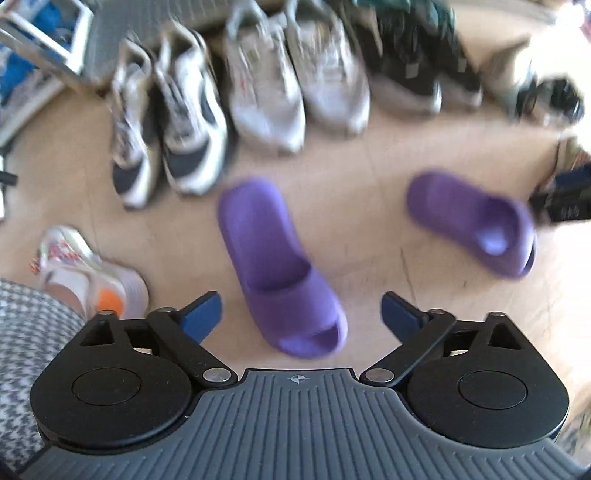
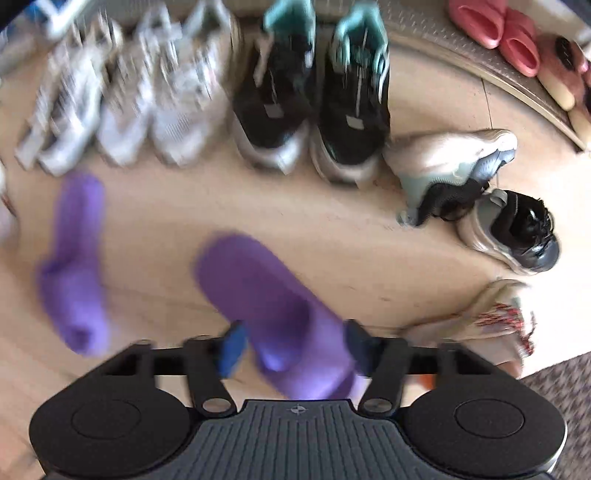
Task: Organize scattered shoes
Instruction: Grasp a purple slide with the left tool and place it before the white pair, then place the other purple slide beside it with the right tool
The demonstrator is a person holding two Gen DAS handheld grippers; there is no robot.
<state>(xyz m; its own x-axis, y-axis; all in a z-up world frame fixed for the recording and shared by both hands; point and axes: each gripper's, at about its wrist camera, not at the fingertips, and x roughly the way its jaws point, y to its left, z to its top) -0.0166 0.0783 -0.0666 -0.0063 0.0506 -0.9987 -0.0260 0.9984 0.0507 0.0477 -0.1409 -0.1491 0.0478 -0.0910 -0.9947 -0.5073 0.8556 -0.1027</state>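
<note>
Though blurred, purple slipper (image 2: 284, 317) between fingers (image 2: 231, 350)

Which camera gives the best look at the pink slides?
The right wrist view. The pink slides sit on the metal threshold at its top right, side by side and fairly sharp. The left wrist view does not show them at all.

I'm looking at what seems to be a home entryway. Pale wood-look flooring (image 2: 332, 236) runs to a ribbed metal threshold strip (image 2: 461, 48) at the far right, where pink slippers (image 2: 495, 26) sit. Worn household footwear lines the far side: white sneakers (image 1: 295, 77), black-and-teal trainers (image 2: 314, 92), and purple slides (image 1: 273, 258) lie loose on the floor nearer me. A patterned mat (image 1: 33, 350) shows at near left.
</note>
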